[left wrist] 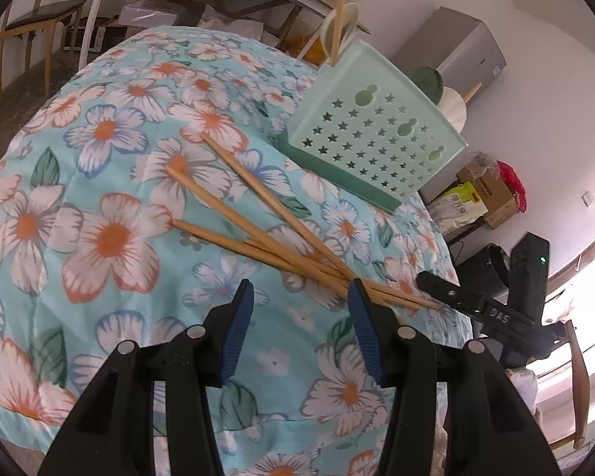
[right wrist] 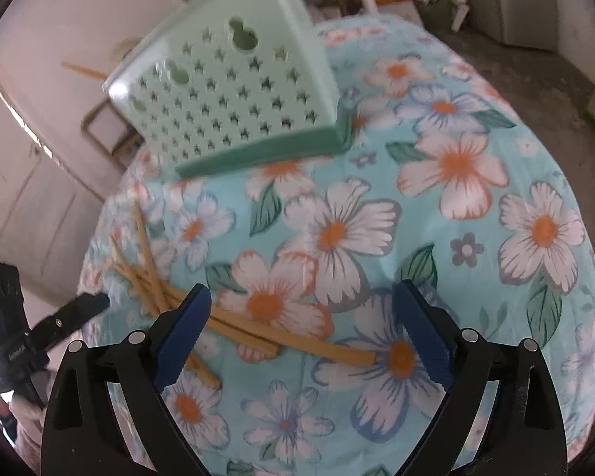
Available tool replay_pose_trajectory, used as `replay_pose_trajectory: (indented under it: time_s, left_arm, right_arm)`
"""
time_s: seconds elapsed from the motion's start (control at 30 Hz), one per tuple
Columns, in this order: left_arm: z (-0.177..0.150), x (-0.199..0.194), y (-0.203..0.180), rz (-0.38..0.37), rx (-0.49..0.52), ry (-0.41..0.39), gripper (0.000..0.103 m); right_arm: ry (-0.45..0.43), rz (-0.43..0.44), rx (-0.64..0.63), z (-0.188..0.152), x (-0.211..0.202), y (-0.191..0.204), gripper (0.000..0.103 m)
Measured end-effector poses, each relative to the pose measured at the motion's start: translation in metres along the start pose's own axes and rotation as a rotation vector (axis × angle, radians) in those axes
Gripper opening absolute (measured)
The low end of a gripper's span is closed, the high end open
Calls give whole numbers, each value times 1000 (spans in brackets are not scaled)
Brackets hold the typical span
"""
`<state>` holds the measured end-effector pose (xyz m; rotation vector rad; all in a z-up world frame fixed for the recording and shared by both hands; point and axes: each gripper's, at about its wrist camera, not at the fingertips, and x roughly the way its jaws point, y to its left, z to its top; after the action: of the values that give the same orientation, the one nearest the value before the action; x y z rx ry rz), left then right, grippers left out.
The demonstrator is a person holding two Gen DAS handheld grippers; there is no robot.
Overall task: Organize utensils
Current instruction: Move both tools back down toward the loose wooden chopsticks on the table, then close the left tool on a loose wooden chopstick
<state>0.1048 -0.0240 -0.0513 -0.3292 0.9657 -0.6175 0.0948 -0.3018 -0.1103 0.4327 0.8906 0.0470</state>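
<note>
Here, a round table wears a turquoise floral tablecloth point(left wrist: 111, 182), and everything can be placed from the mint green utensil holder point(left wrist: 377, 135) that stands on it. The holder is a box with star-shaped holes in its wall and a darker green base. 1 wooden chopstick point(left wrist: 340, 8) stands upright in it, with a pale spoon point(left wrist: 339, 27) beside that stick at the holder's top edge.

On the cloth in front of the holder lies a loose bundle of wooden chopsticks point(left wrist: 265, 218). I count at least 4. Their far ends fan apart towards the holder, and their near ends cross over one another.

The left gripper point(left wrist: 300, 305) hangs over the cloth on the near side of the bundle from the holder. Its blue-padded fingers point(left wrist: 240, 317) stand apart with nothing between them, only cloth. The crossed near ends of the sticks run just behind its right-hand finger; whether they touch it I cannot tell.

Further from the holder, over the thick ends of the same bundle, is the right gripper point(right wrist: 302, 341). Its fingers point(right wrist: 186, 329) are spread very wide and grip nothing. A thick chopstick end lies on the cloth in the gap between them, and the other sticks pass under its left-hand finger.

In the left wrist view, 1 black finger of the right gripper pokes towards the bundle's crossed ends.
</note>
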Motion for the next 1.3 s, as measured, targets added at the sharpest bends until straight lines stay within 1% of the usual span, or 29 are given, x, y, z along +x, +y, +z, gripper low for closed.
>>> replay_pose_trajectory:
  time_s: [0.17, 0.33, 0.6, 0.7, 0.8, 1.0, 1.13, 1.17, 1.23, 1.3]
  left_arm:
    - [8, -5, 5, 30, -16, -24, 49]
    - [14, -8, 13, 59, -47, -48, 53]
    - [26, -11, 22, 100, -58, -72, 55]
    - [33, -14, 26, 109, -74, -91, 57]
    - [42, -15, 35, 117, -122, -104, 58]
    - [56, -12, 57, 74, -263, -94, 57]
    - [60, 0, 74, 1, -379, -56, 56]
    - [60, 1, 76, -12, -396, -48, 55]
    - [60, 5, 78, -36, -426, -32, 50]
    - [59, 7, 79, -61, -455, -19, 47]
  right_arm:
    - [-35, 4, 23, -4, -3, 0, 95]
    - [-49, 18, 50, -5, -7, -3, 95]
    - [-73, -11, 33, -10, -8, 0, 95]
    - [-74, 4, 34, -10, -8, 0, 95]
    - [-75, 28, 33, -11, -9, -4, 95]
    - [-82, 58, 50, -10, -13, -12, 95]
    - [-80, 52, 44, -10, -14, -12, 95]
    - [-80, 52, 45, -10, -14, -14, 95]
    - [-80, 54, 48, -10, -16, -15, 95]
    - [-80, 55, 50, -10, -16, -14, 95]
